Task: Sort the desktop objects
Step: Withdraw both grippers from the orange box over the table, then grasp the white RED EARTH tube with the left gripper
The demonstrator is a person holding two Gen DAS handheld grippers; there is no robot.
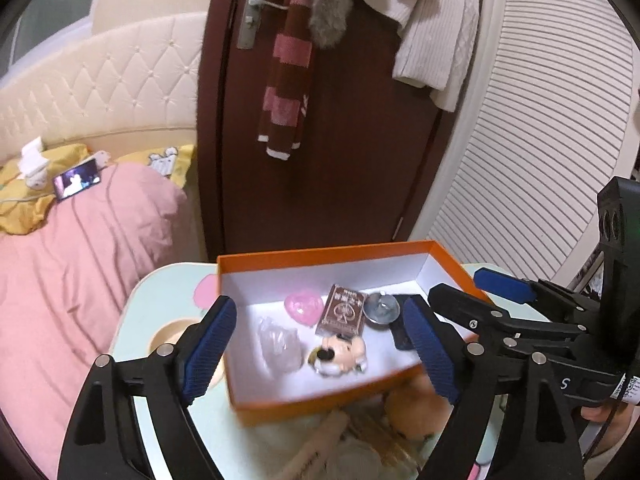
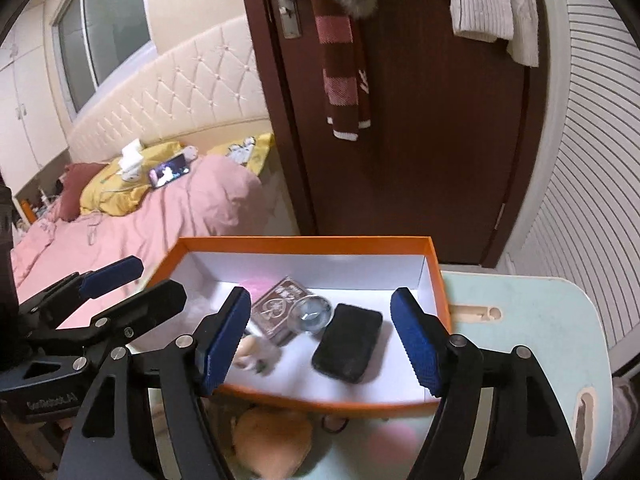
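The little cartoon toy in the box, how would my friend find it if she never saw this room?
Look for the orange box with white insides on the pale blue table. Near its front wall lies the toy figure, between a crinkly clear plastic wrapper and a black case. It is the only thing there with a face, cream with black ears.

Both wrist views overlook the orange box (image 1: 320,264) closely.
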